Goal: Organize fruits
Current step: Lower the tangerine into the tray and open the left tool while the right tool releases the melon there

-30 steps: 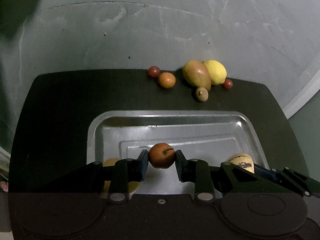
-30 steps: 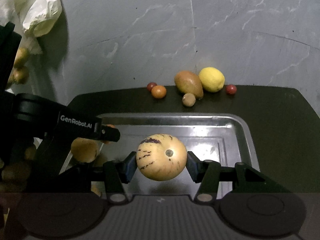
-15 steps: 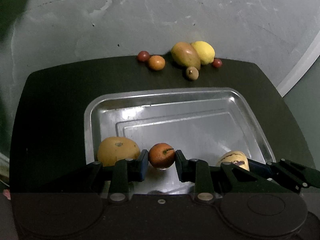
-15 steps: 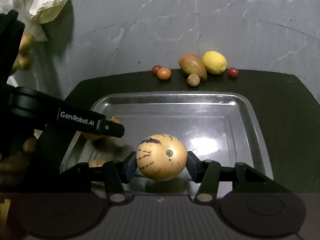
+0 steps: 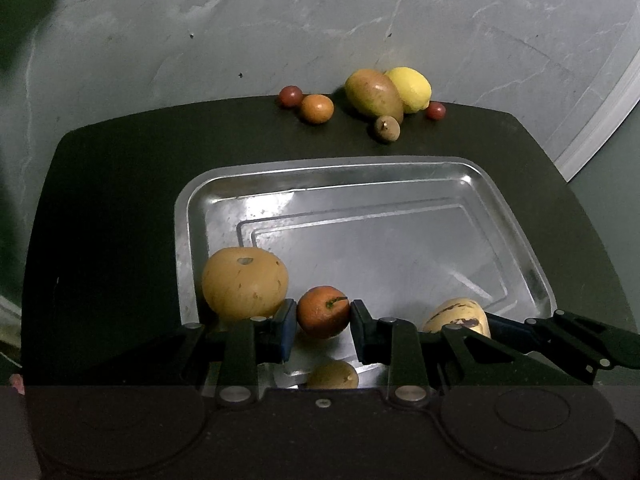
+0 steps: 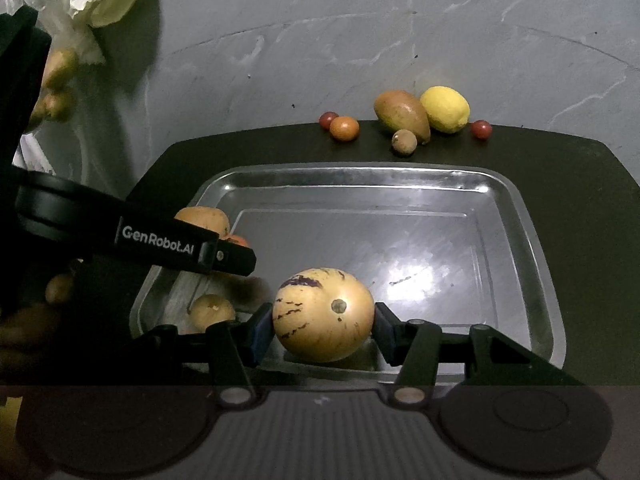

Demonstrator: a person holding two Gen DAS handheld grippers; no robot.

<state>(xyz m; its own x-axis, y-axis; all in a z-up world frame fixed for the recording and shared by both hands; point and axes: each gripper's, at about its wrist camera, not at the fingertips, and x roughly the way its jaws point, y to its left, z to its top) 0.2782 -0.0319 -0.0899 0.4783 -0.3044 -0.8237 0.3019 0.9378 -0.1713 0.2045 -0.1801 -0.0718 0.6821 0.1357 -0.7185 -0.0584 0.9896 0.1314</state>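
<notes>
Since the earlier frame we have lowered both fruits toward the tray (image 6: 516,216) — left gripper (image 5: 323,322) jaws clamped on an orange (image 5: 322,312), right gripper (image 6: 323,330) on a melon (image 6: 322,314); both firm, smooth — grip across the middle.

dark table (image 5: 120,200) | metal tray (image 5: 192,208) (centre) | loose fruits (image 5: 374,94) at far edge

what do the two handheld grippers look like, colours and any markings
Both grippers are matte black plastic. The left gripper has angular linkage arms with silver rivets at the pivots, and blue pads line the inner faces of its fingers. The right gripper is built the same, with a ribbed dark grey body at the bottom edge. White lettering reading GenRobot.AI runs along the left gripper's side. No cables or sleeves show.
</notes>
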